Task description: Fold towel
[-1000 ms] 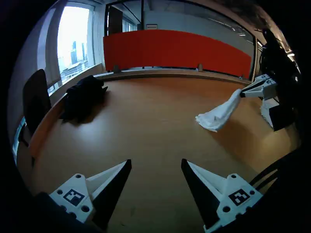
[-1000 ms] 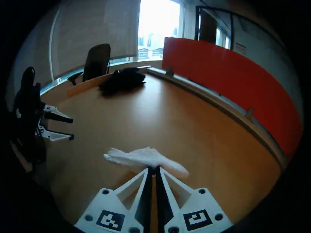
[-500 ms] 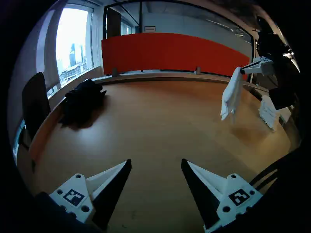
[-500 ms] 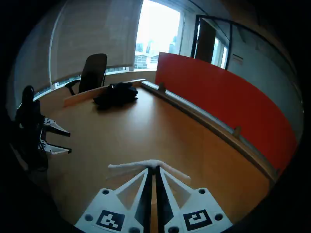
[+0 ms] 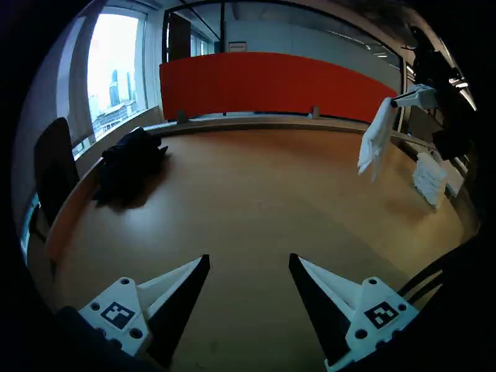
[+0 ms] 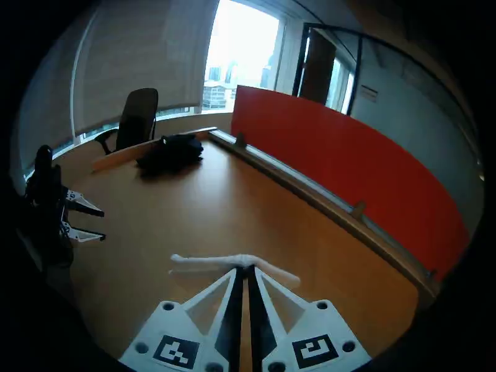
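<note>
A white towel [image 5: 376, 139] hangs in the air above the wooden table [image 5: 248, 186], pinched by one edge in my right gripper [image 5: 395, 99] at the far right of the left gripper view. Seen from the right gripper view, the towel [image 6: 232, 263] drapes across the tips of my right gripper [image 6: 246, 270], which is shut on it. My left gripper [image 5: 248, 260] hovers low over the near table edge, open with nothing between its fingers; it also appears far left as my left gripper [image 6: 93, 224] in the right gripper view.
A dark garment [image 5: 128, 160] lies heaped at the table's left edge beside a black chair [image 5: 54, 161]. A red partition [image 5: 279, 84] runs along the far side. A folded white stack [image 5: 429, 178] lies at the right edge.
My right gripper has lifted the towel off the table; it now hangs freely, higher and slightly farther right. My left gripper has stayed put.
</note>
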{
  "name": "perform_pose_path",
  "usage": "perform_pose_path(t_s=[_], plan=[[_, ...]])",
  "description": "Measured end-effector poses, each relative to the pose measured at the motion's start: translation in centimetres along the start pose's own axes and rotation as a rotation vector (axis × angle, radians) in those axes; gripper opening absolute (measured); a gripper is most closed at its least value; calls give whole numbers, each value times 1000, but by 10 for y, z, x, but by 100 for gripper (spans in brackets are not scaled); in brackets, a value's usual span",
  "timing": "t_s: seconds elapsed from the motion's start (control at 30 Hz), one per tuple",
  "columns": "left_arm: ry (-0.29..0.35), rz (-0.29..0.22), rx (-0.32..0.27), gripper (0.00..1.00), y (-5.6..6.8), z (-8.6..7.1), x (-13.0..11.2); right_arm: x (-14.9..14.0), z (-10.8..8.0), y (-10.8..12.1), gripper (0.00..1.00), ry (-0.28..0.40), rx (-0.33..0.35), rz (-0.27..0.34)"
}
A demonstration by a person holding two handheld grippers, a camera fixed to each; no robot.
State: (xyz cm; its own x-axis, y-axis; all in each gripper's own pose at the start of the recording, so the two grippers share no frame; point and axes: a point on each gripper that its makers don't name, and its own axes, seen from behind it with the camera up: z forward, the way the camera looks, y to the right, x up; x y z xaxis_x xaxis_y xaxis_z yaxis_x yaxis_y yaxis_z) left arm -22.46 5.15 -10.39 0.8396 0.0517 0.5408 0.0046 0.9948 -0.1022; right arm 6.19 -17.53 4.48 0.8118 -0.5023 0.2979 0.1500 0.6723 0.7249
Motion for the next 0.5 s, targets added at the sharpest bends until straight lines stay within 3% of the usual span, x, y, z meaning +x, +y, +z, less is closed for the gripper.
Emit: perform_pose_path(t_s=[0.5], plan=[[-5,13,-8,95,4,4,7,-19,-39,62,5,-32,-70,32]])
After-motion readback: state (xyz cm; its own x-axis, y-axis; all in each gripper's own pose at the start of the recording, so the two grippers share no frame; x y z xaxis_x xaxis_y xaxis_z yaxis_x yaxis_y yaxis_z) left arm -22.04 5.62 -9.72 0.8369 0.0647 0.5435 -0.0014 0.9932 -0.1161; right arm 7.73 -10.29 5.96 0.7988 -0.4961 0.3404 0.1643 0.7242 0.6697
